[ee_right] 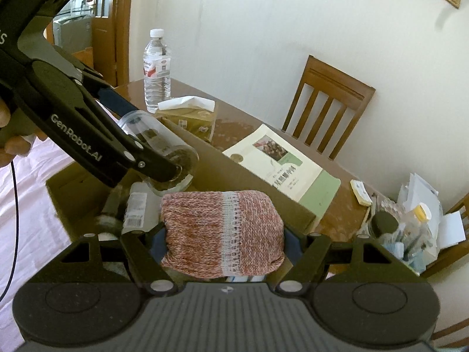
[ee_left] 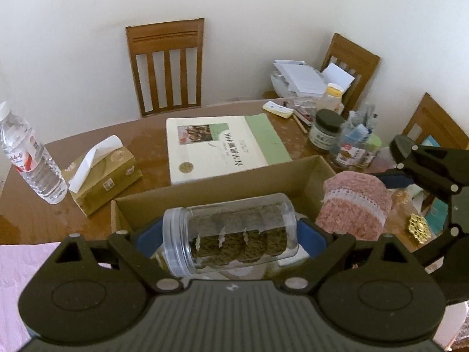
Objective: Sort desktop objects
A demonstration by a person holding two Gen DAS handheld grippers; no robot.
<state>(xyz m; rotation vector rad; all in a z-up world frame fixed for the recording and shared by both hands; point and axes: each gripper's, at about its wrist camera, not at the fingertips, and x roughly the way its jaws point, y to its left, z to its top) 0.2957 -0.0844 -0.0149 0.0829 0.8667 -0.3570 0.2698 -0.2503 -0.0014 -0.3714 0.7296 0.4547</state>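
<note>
A white wall and wooden chairs stand behind the brown counter. A cardboard box sits on the counter, with a big book at 12 o'clock from it. The left tool pinches a clear cookie jar lying sideways above the box. The right tool pinches a pink knitted roll, at 3 o'clock from the jar.

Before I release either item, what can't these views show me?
- Cardboard box floor: hidden by the clear jar in left wrist view, and by the knitted pouch in right wrist view.
- Book title: too small.
- Far-corner clutter: small, overlapping.
</note>
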